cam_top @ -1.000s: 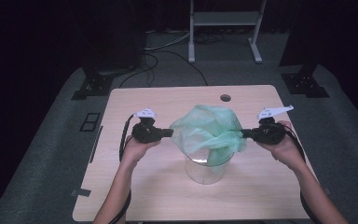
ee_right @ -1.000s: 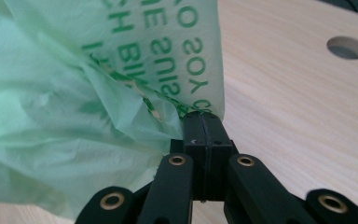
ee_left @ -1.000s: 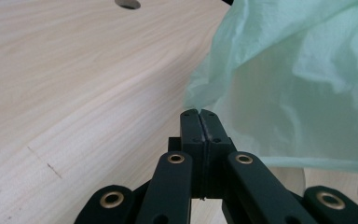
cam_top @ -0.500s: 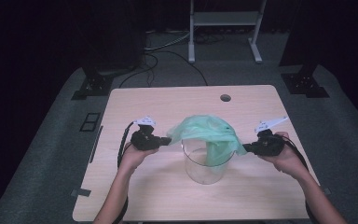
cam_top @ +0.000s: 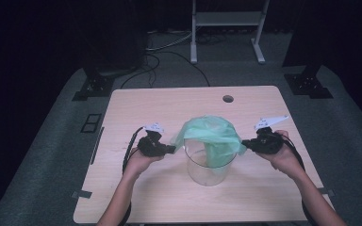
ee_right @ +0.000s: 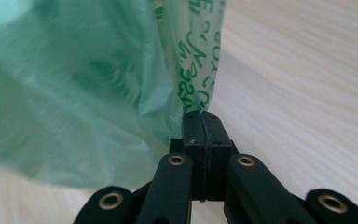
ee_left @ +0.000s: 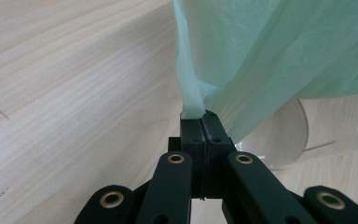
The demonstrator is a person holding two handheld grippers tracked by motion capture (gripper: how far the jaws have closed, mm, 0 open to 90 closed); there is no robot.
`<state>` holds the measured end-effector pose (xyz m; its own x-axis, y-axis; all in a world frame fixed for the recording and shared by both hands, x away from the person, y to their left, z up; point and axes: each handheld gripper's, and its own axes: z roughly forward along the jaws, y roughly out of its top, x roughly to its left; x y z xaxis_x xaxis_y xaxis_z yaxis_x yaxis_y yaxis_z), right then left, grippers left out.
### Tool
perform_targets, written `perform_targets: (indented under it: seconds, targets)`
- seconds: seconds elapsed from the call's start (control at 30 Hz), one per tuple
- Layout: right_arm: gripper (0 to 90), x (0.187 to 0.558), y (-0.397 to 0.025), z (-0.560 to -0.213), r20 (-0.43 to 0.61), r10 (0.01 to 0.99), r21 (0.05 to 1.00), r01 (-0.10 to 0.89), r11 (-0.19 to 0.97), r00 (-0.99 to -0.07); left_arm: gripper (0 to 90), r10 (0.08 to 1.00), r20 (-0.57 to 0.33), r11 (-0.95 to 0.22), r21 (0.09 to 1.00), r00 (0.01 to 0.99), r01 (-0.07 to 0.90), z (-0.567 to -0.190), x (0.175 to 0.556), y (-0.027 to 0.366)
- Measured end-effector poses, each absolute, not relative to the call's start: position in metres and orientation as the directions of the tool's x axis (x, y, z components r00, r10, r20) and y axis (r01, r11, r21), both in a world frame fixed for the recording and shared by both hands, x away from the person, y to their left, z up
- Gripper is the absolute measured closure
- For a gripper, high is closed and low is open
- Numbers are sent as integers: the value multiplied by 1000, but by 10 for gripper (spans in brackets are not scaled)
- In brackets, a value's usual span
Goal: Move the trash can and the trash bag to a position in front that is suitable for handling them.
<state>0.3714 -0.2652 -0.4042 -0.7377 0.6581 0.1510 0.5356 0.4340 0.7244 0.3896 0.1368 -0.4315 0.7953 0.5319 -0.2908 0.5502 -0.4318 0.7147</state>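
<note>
A pale wooden table (cam_top: pixel 169 108) with rounded corners stands on grey carpet (cam_top: pixel 47 155). Near its far edge is a round cable hole (cam_top: pixel 227 99). The room behind is dark. A white metal frame (cam_top: pixel 226 19) stands at the back, with cables (cam_top: pixel 169 52) trailing over the floor beside it. Black stand bases (cam_top: pixel 94 87) rest on the carpet at the table's far corners, left and right. Light falls mainly on the tabletop.
</note>
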Motion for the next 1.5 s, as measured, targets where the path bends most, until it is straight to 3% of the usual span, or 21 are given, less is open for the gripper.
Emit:
perform_targets:
  seconds: [0.13, 0.37, 0.4, 0.43, 0.47, 0.53, 0.63, 0.73, 0.93, 1.07, 1.1, 1.13, 1.17, 1.2, 1.23, 1.27, 1.33, 1.5]
  targets:
    - [900, 378, -264, -405, 156, 696, 722, 561, 404, -701, 900, 540, -297, -433, 704, 787, 563, -433, 389, 141]
    - [900, 379, -259, -411, 184, 680, 678, 593, 435, -710, 890, 534, -292, -436, 708, 793, 555, -430, 384, 144]
    - [779, 376, -260, -408, 185, 678, 681, 590, 433, -711, 834, 531, -279, -435, 721, 800, 540, -428, 380, 143]
    - [779, 376, -260, -408, 185, 678, 681, 590, 433, -711, 768, 531, -279, -435, 721, 800, 540, -428, 380, 143]
    - [691, 371, -265, -406, 190, 678, 702, 581, 412, -710, 715, 533, -284, -406, 740, 797, 536, -425, 378, 144]
    - [647, 364, -273, -402, 187, 686, 729, 568, 383, -703, 555, 540, -272, -377, 768, 797, 518, -421, 373, 145]
    - [623, 357, -280, -398, 190, 681, 757, 548, 357, -707, 452, 526, -242, -368, 800, 816, 475, -416, 367, 145]
    - [611, 346, -288, -385, 199, 627, 803, 492, 335, -753, 383, 497, -202, -366, 833, 844, 415, -400, 359, 143]
    - [550, 344, -282, -374, 191, 537, 826, 430, 364, -821, 339, 464, -147, -410, 838, 873, 359, -384, 359, 137]
    - [550, 348, -270, -374, 152, 518, 818, 401, 412, -842, 389, 451, -127, -439, 831, 884, 343, -382, 365, 130]
    - [592, 349, -268, -374, 136, 521, 815, 394, 425, -843, 441, 450, -111, -462, 820, 886, 337, -382, 367, 128]
    - [728, 351, -267, -373, 140, 521, 803, 404, 438, -842, 569, 428, -107, -482, 813, 897, 327, -383, 369, 125]
    - [728, 351, -267, -373, 140, 521, 803, 404, 438, -842, 629, 428, -107, -482, 813, 897, 327, -383, 369, 125]
    - [857, 351, -266, -372, 132, 522, 796, 404, 451, -842, 725, 408, -101, -498, 808, 907, 314, -382, 369, 123]
    - [857, 351, -266, -372, 132, 522, 796, 404, 451, -842, 780, 408, -101, -498, 808, 907, 314, -382, 369, 123]
    - [893, 350, -266, -371, 134, 516, 795, 403, 454, -846, 780, 403, -97, -502, 808, 910, 308, -381, 368, 123]
    - [900, 345, -266, -367, 110, 509, 800, 380, 464, -854, 894, 399, -82, -502, 814, 913, 293, -379, 365, 123]
    - [900, 331, -268, -358, 93, 463, 820, 332, 466, -881, 900, 366, -96, -446, 855, 926, 265, -371, 351, 131]
